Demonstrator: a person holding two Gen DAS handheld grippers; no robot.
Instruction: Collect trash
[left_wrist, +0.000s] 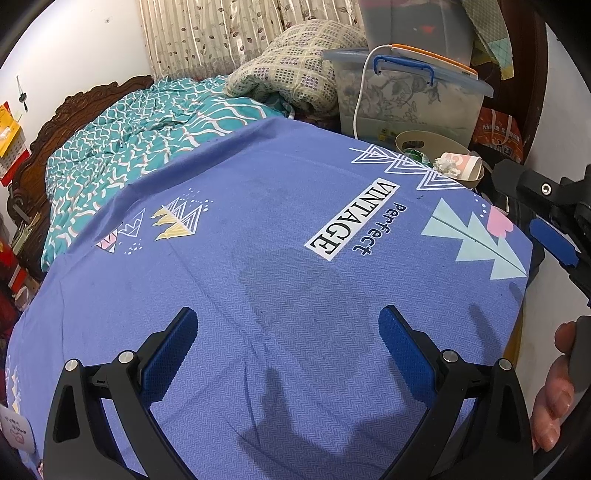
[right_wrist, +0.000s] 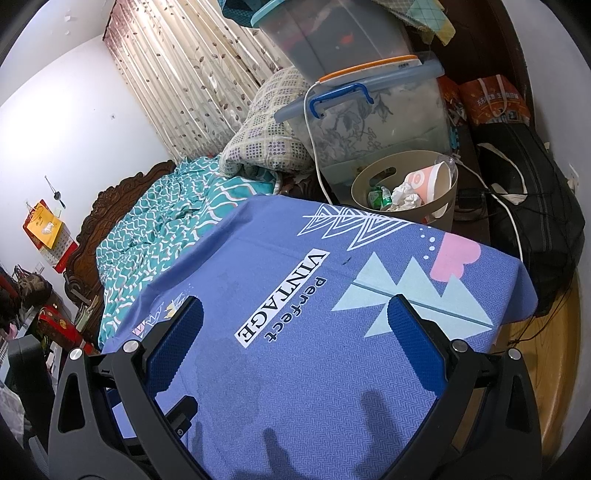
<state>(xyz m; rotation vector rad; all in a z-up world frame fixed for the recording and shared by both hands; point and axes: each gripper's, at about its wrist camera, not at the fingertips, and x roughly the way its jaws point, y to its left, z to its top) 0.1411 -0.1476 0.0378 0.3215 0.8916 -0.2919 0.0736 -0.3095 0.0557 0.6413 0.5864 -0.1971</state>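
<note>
Both the left tongs (left_wrist: 287, 334) and right tongs (right_wrist: 295, 323) hover wide and empty above the blue-clothed bench (right_wrist: 295, 369), its far-edge bin (right_wrist: 402, 186) holding crumpled trash (right_wrist: 404, 197).

Left gripper (left_wrist: 288, 332) agape over blue cloth (left_wrist: 258, 229).

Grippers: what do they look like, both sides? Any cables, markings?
Left gripper and right gripper match: black plastic frames with triangular cutouts, silver pivot bolts, flat fingers faced with textured blue pads. No cables or markings visible. A bare hand shows; no sleeve seen.
</note>
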